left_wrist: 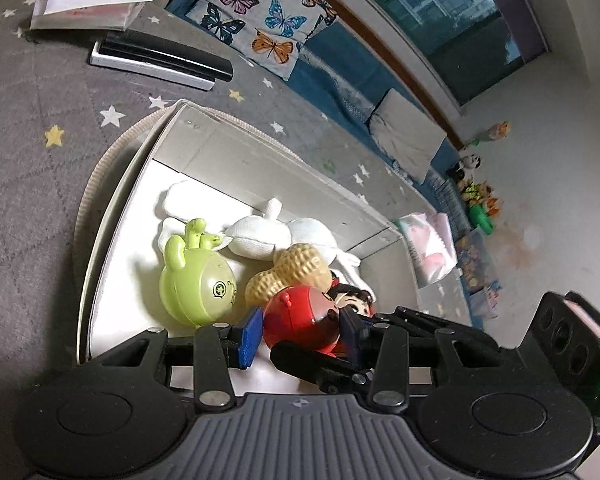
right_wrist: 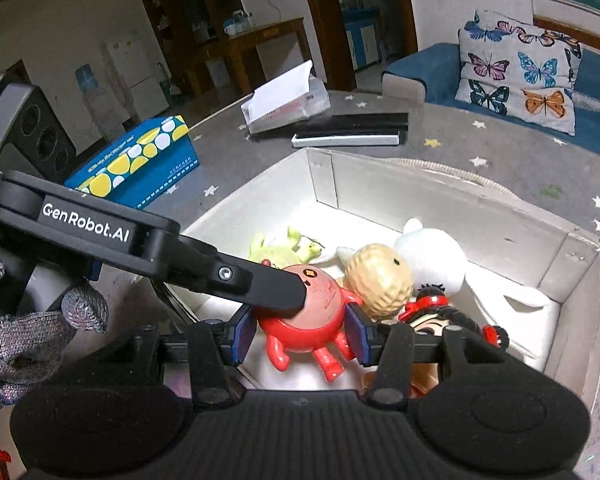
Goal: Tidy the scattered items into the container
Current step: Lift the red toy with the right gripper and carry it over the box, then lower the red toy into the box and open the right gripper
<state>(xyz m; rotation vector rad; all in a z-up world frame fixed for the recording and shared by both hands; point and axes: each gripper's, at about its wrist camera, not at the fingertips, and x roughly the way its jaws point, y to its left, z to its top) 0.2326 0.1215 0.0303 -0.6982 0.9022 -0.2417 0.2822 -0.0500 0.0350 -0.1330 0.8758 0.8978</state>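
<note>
In the right wrist view, the right gripper [right_wrist: 298, 334] sits low in the middle of the frame, and its two blue pads press on both sides of a round red toy [right_wrist: 304, 320] with little legs, so it is gripping that toy just over the near edge of the white box [right_wrist: 452, 200]. A black finger of the left gripper [right_wrist: 236, 276] comes in from the left of the frame and lies across the top of the red toy, right in the way. A gloved hand [right_wrist: 32, 332] shows at the lower left. Just behind the red toy are a peanut toy [right_wrist: 380, 280], a green toy [right_wrist: 276, 250], a white soft toy [right_wrist: 432, 260] and, to the right, a doll with black hair [right_wrist: 440, 320], all inside the box. In the left wrist view, the left gripper [left_wrist: 300, 332] stands open, with the red toy between its pads but not squeezed. Farther back on the grey star cloth [right_wrist: 500, 148] lie a blue tissue box [right_wrist: 140, 164], flat black and white boxes [right_wrist: 352, 130] and a clear case with paper [right_wrist: 288, 100]. Farthest away, at the upper right, is a butterfly pillow [right_wrist: 516, 68].
</note>
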